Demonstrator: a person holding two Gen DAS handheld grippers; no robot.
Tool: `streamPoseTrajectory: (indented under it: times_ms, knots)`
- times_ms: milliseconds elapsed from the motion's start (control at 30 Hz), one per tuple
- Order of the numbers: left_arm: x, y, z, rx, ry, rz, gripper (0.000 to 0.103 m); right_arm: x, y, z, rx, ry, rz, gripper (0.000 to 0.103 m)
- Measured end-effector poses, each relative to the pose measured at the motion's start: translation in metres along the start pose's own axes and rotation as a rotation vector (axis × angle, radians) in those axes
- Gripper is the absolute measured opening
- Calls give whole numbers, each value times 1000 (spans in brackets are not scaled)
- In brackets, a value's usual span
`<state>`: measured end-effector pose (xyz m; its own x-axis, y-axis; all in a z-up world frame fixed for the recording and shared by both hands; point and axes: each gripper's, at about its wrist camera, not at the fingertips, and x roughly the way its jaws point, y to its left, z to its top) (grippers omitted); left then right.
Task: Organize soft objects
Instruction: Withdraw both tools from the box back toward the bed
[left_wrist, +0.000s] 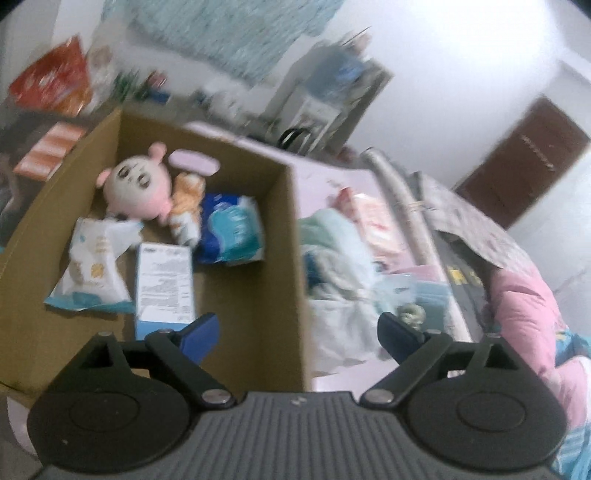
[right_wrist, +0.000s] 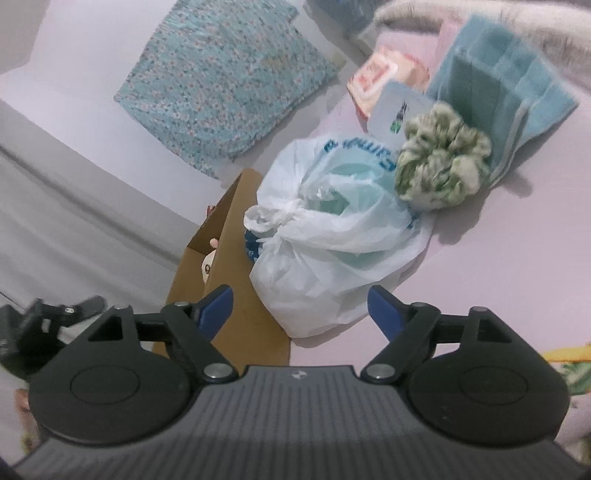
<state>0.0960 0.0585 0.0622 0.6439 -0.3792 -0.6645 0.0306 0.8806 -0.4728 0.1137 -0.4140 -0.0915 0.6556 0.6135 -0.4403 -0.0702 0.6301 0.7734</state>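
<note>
While the left gripper (left_wrist: 297, 332) hangs above the cardboard box (left_wrist: 291, 236), its blue fingers (left_wrist: 197, 332) are spread wide and nothing is between them. Inside the box, a pink plush doll (left_wrist: 138, 184) lies near the far wall. A blue and white soft pack (left_wrist: 232, 230) lies just beside the doll. A white pouch (left_wrist: 92, 266) lies by the left wall, and a pale blue packet (left_wrist: 164, 284) lies next to it, close to the near wall. The picture is a bit blurry, so the words on the packs cannot be read.

The box stands on a pale pink bed (right_wrist: 517, 258). The right gripper (right_wrist: 301, 310) is spread wide too and grips nothing. Right in front of it, a tied white plastic bag (right_wrist: 332, 240) rests on the bed, touching the side of the box. A green and white fluffy scrunchie (right_wrist: 443, 166) sits just past the bag. Behind the scrunchie lies a folded teal towel (right_wrist: 498, 92). A small white pack (right_wrist: 395, 110) and a pink pack (right_wrist: 376, 81) lie near the towel. A teal patterned pillow (right_wrist: 221, 81) lies at the far side of the bed.
</note>
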Motion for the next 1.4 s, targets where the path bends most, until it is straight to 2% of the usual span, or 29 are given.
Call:
streamPoseTrajectory:
  times_ms: [100, 167, 233, 367, 467, 600, 767, 1067, 1200, 1400]
  knots:
    - [-11, -20, -20, 61, -77, -27, 100, -18, 3, -5, -47, -25, -31, 87]
    - [-17, -35, -36, 100, -133, -21, 102, -32, 4, -8, -83, -42, -60, 89]
    - [-19, -47, -48, 140, -157, -11, 102, -46, 4, -11, -120, -64, -90, 90]
    - [-7, -77, -74, 265, -151, 10, 102, -75, -1, -16, -174, -108, -170, 101]
    - [8, -96, -92, 344, -120, 12, 102, -91, -3, -21, -228, -129, -253, 102]
    - [31, -118, -114, 398, -73, -18, 102, -106, -3, -24, -325, -130, -377, 102]
    - [57, -141, -136, 476, -72, 8, 102, -122, -7, -22, -424, -122, -529, 102]
    - [83, -156, -141, 447, -42, -22, 103, -139, -14, -21, -570, -161, -743, 102]
    - [88, -159, -141, 456, -31, -5, 103, -142, -18, -20, -589, -178, -757, 102]
    - [94, -156, -142, 445, -27, -36, 103, -139, -21, -15, -572, -195, -749, 102]
